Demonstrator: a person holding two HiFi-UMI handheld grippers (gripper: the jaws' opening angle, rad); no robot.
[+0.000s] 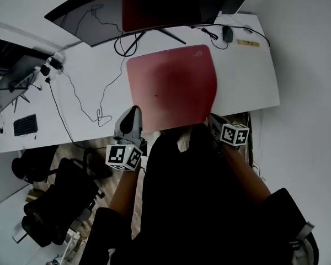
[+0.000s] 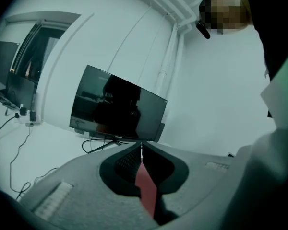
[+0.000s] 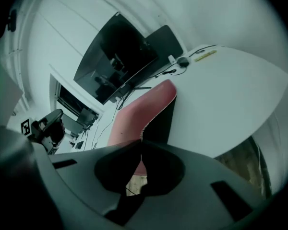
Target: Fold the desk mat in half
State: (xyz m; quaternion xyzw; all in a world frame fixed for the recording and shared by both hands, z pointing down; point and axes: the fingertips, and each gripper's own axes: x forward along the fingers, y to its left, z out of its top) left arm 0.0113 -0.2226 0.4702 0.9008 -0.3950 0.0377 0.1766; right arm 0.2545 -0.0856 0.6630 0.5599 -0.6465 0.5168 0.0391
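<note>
At the edge farthest from the curved black monitor [image 1: 138, 10]: red rectangular fabric desk mat [image 1: 174, 87] on white desk [image 1: 254, 76] | left tongs [image 2: 142, 152] clenched on one mat corner | right tongs [image 3: 141, 145] clenched on the other, raised, black underside showing | step: likely lifting gripped edge | next: carry both corners evenly toward monitor, align edges

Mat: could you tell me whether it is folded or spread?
Spread: the mat lies open on the desk, near corners pinched by left gripper and right gripper.
</note>
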